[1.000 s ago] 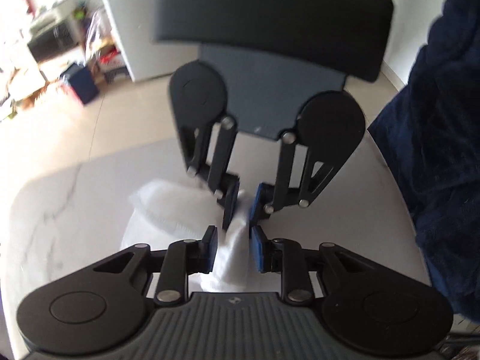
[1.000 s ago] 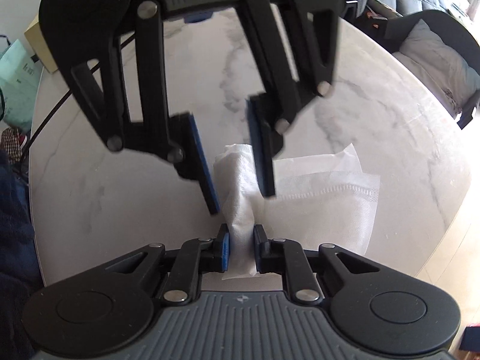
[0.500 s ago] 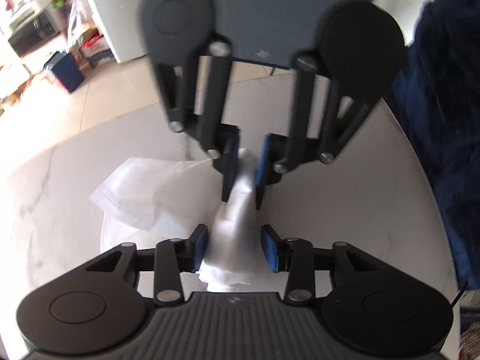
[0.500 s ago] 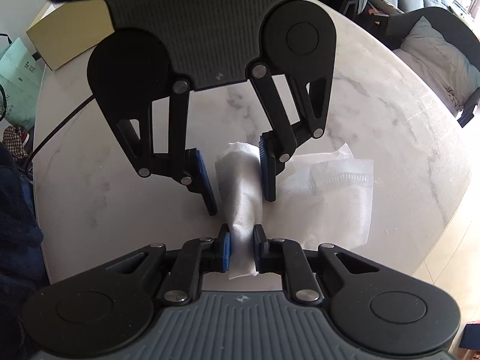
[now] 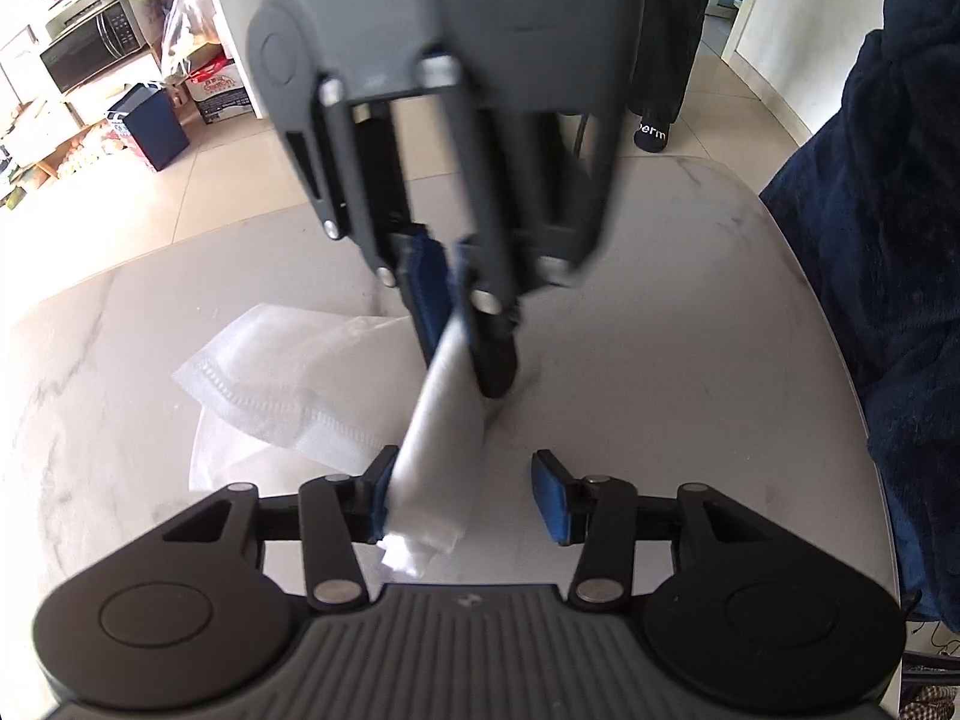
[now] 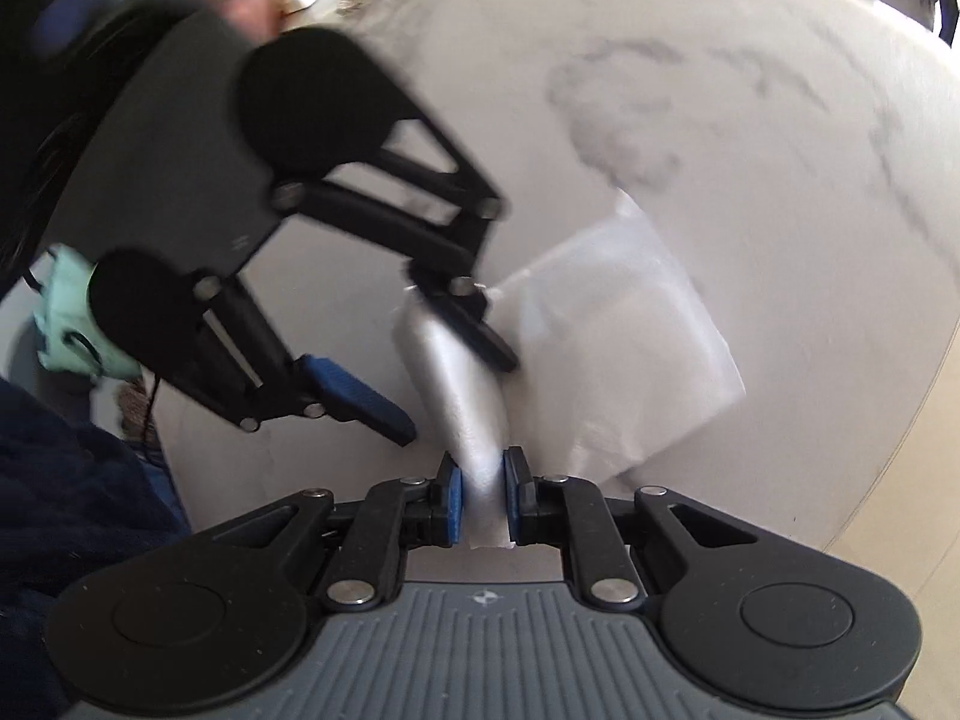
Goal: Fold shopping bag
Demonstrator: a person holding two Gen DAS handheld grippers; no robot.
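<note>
A white non-woven shopping bag (image 5: 270,372) lies crumpled on the marble table (image 5: 660,360), with a twisted strip (image 5: 444,420) drawn out of it. My right gripper (image 6: 483,501) is shut on that strip near its end. In the left wrist view it comes in from above, blurred, its pads pinching the strip (image 5: 450,294). My left gripper (image 5: 467,495) is opening. The strip runs between its pads and leans on the left pad (image 5: 381,495), while the other pad stands clear. From the right wrist, the left gripper (image 6: 453,396) straddles the strip, and the bag body (image 6: 630,360) lies beyond it.
A person in a dark blue fleece (image 5: 870,240) stands at the table's right edge. Beyond the table are a tiled floor, a blue box (image 5: 150,126), a microwave (image 5: 90,54) and a black-socked foot (image 5: 651,132). A mint-green object (image 6: 66,324) sits off the table's left side.
My left jaws have spread off the strip and sunk a little. My right gripper has swung sideways and rolled, keeping its grip, so the bag looks turned in its view.
</note>
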